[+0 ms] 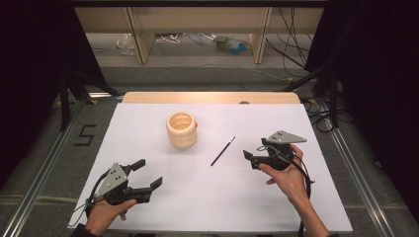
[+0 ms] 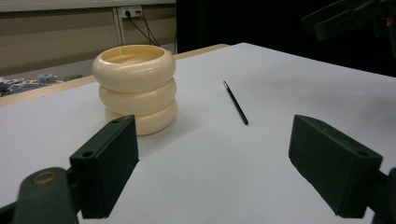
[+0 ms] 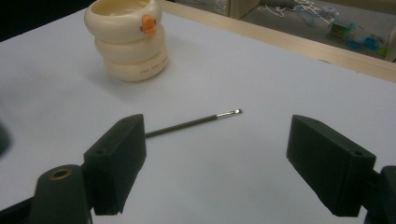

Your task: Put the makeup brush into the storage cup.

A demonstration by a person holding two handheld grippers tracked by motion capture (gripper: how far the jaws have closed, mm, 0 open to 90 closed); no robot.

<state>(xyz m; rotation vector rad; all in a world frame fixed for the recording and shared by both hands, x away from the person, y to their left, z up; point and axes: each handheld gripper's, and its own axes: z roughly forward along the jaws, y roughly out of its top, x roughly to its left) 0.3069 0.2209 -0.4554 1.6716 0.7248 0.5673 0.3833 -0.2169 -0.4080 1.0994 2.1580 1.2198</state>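
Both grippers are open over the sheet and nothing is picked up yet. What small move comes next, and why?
Probably ease the right gripper forward and down over the thin brush. Its jaws stand open with the brush lying flat on the white sheet just ahead of them, apart from the cream holder.

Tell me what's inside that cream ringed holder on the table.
The cream ringed holder looks empty near its top: its open mouth shows bare cream inner wall. Its bottom is hidden by the rim. The thin black brush lies outside it on the white table.
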